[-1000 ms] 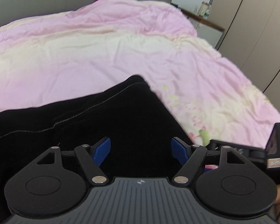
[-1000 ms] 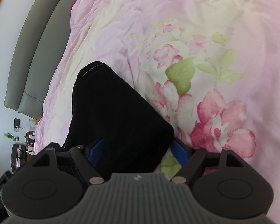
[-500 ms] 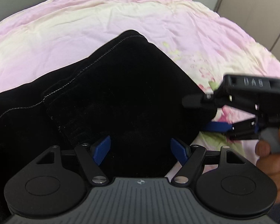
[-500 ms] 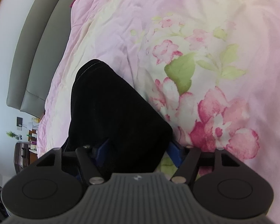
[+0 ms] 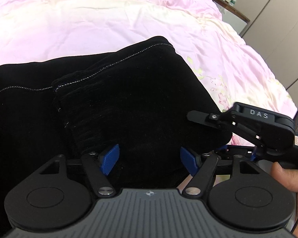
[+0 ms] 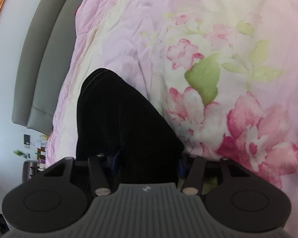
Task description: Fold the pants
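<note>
Black pants [image 5: 129, 103] lie folded on the pink floral bedspread [image 5: 89, 23], a pale seam running along their far edge. My left gripper [image 5: 149, 154] hovers over the near edge, pointing down; its blue pads [image 5: 109, 161] stand wide apart and are closing slowly, with the cloth under the gap. My right gripper [image 5: 208, 132] comes in from the right at the pants' corner, one finger above the cloth and one below. In the right wrist view the pants [image 6: 121, 119] fill the gap of that gripper [image 6: 149, 158], whose jaws are closing around the corner.
A person's hand [image 5: 288, 178] holds the right gripper's handle at the lower right. The bed's grey headboard [image 6: 39, 59] stands at the left. Beyond the bed are a wooden shelf with jars [image 5: 232, 6] and beige wardrobe doors [image 5: 278, 29].
My left gripper has sunk toward the pants, so the right gripper came into its view. The right gripper's jaws have drawn in around the pants' corner.
</note>
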Tool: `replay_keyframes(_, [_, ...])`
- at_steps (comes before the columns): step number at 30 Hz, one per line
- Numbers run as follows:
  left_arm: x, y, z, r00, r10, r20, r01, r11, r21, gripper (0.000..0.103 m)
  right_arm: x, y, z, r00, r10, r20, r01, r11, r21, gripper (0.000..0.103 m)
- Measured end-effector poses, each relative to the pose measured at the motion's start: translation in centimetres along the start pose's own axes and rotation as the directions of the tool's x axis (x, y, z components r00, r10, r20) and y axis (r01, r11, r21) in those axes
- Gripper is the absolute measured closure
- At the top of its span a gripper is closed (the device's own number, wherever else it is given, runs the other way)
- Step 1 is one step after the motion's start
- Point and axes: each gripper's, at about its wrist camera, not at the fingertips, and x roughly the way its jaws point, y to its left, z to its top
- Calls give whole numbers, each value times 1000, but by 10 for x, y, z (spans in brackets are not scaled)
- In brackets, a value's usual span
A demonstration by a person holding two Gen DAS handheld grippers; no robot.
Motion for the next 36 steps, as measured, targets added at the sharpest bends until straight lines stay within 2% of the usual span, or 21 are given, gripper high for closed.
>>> replay_keyframes(3, [-1,2,-1,1000,0,11,0,999,-36,21,-7,7,-3,999,24,24,-23,999,-40,66])
replay_keyframes(5, [-3,6,-1,1000,-3,16,4,998,-56,21,-10,24,-8,999,11,47,-4,989,-148,70])
replay_keyframes(8, [-9,15,0,999,-32,37,35,995,-92,21,-20,52,-23,995,22,95,11,944,-329,73])
replay_keyframes(10, [-21,22,0,996,-71,60,76,993,-91,22,-28,64,-32,991,51,123,2,920,-391,73])
replay_keyframes(14, [-57,52,2,982,-158,99,172,973,-154,22,-42,78,-41,982,124,146,-58,920,-389,74])
replay_keyframes(17, [-92,82,2,974,-170,147,197,961,-195,22,-50,96,-57,972,172,162,-94,909,-406,74])
replay_keyframes(20, [-133,110,-5,966,-166,199,201,964,-172,22,-54,129,-79,966,190,177,-83,871,-484,74])
replay_keyframes(24, [-190,154,-26,952,-122,280,172,972,-161,22,-54,186,-118,965,189,184,-31,773,-633,74])
replay_keyframes(29, [-240,219,-63,935,-26,353,126,956,-264,22,-46,243,-175,964,202,175,21,594,-804,74])
replay_keyframes(33, [-258,259,-86,932,57,359,80,931,-357,22,-29,276,-235,969,192,153,67,395,-916,74])
replay_keyframes(36, [-258,277,-91,939,130,320,19,906,-423,22,-16,292,-278,970,196,147,98,239,-966,74])
